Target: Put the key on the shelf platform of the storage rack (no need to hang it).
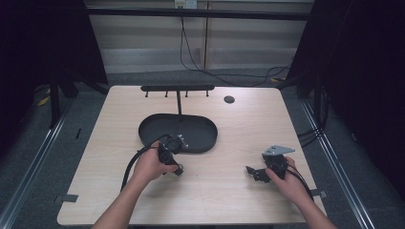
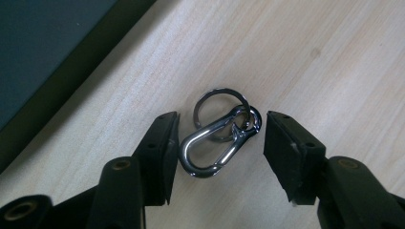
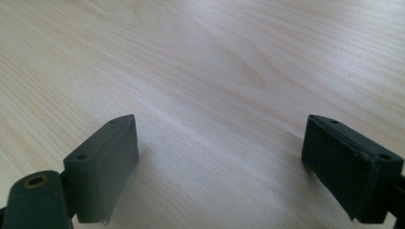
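Carabiner: a steel carabiner (image 2: 215,145) with a key ring (image 2: 220,109) on its narrow end is lying flat on the table (image 1: 239,138), near the middle, just in front of the black tray (image 1: 200,138).
Left gripper: the left gripper (image 2: 219,148) is straddling the carabiner, jaws parted; one pad is at the wide end, the other is standing clear of the narrow end, so nothing is being squeezed.
Long axis: it is running slantwise between the jaws.
Right gripper: the right gripper (image 3: 219,157) is resting released over bare table toward the near right corner, well apart from the carabiner.
Views: the left gripper view is showing the carabiner and ring; in the high view the left hand (image 1: 153,164) is covering them.
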`<state>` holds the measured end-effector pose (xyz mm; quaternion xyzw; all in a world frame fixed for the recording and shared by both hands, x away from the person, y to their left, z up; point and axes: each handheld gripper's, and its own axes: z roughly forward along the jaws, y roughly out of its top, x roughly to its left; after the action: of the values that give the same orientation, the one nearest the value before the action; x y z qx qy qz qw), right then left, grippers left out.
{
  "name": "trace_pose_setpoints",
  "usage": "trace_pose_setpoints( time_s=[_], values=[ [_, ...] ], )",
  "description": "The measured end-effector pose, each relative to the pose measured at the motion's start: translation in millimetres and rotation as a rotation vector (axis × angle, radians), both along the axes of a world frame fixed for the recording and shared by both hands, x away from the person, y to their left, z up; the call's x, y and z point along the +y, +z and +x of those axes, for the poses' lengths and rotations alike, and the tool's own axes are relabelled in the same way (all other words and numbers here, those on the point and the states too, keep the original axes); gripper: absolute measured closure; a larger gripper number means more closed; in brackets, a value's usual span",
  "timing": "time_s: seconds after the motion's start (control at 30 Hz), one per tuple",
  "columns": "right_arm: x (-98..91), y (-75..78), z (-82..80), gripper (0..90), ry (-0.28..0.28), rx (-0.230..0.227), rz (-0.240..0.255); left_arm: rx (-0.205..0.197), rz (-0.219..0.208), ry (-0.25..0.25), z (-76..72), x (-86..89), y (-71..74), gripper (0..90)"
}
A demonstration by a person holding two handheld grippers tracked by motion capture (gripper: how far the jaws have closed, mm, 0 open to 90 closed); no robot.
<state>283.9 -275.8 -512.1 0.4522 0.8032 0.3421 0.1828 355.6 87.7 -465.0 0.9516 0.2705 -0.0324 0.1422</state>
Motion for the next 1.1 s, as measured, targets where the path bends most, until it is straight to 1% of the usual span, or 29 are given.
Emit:
trace_pose_setpoints(
  time_s=[0.07,0.2,0.23,0.27,0.3,0.33,0.4,0.47,0.57,0.83,0.97,1.1],
  values=[
    [0.0,0.0,0.0,11.8,0.000,0.000,0.000,0.003,0.027,-0.002,0.0,-3.1,-2.2,47.2],
    [0.0,0.0,0.0,11.9,0.000,0.000,0.000,-0.007,0.042,-0.017,-0.6,-5.8,-2.6,49.7],
    [0.0,0.0,0.0,11.8,0.000,0.000,0.000,-0.012,0.042,-0.017,-1.1,-6.4,-2.6,51.7],
    [0.0,0.0,0.1,11.9,0.000,0.000,0.000,-0.018,0.043,-0.022,-1.2,-6.6,-2.6,57.0],
    [0.0,0.0,0.1,11.9,0.000,0.000,0.000,-0.025,0.047,-0.026,-1.5,-6.7,-2.5,57.0],
    [0.0,-0.1,0.1,11.9,0.001,0.000,0.002,-0.021,0.047,-0.022,-2.2,-6.8,-2.3,60.6],
    [0.0,0.0,0.1,11.9,0.000,0.000,0.000,-0.022,0.050,-0.019,-2.5,-6.7,-2.2,61.3],
    [0.0,0.0,0.1,11.9,0.001,0.000,0.000,-0.017,0.055,-0.009,-2.8,-6.9,-1.8,64.8],
    [0.0,0.0,0.2,11.9,0.001,0.000,0.000,-0.014,0.059,-0.003,-2.9,-7.7,-1.6,65.8],
    [0.1,0.1,0.2,11.9,0.001,0.002,-0.001,-0.001,0.070,0.039,-1.8,-8.5,-1.0,67.3],
    [0.1,0.1,0.2,11.9,0.001,0.003,0.000,0.013,0.073,0.042,-0.9,-8.4,-0.1,67.6],
    [0.1,0.2,0.2,11.9,0.001,0.003,0.000,0.009,0.070,0.040,-1.4,-8.3,4.1,67.7]
  ],
)
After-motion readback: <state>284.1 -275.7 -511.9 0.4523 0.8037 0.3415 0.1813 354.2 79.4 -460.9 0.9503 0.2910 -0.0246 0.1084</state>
